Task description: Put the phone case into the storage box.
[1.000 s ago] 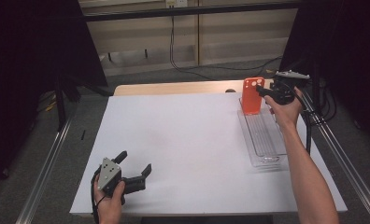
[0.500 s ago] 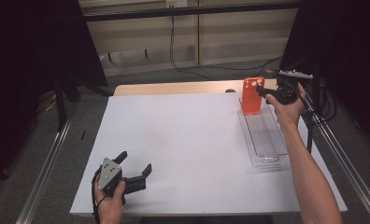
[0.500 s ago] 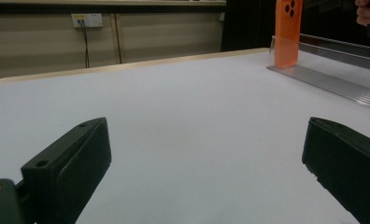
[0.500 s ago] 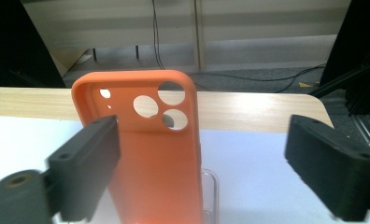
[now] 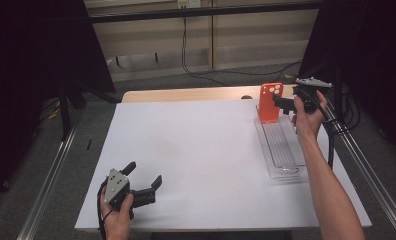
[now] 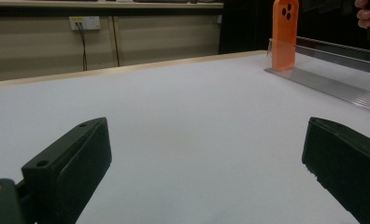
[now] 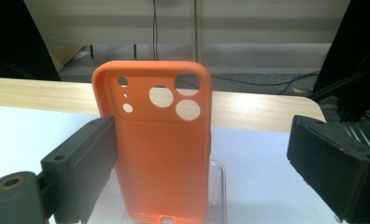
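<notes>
An orange phone case stands upright in the far end of a clear slotted rack. My right gripper is level with the case, one jaw on either side of it. Its jaws have just been opening and are now open. The left jaw is close beside the case's edge and the right jaw is well clear of it. My left gripper rests open on the white table near the front left, with nothing between its jaws.
The white table top ends in a wooden strip at the far side. Metal rails run along both sides of the table. Black cables trail from the right gripper past the table's right edge.
The right hand has shifted slightly to the right beside the case, which stays upright in the rack. The left gripper has not moved.
</notes>
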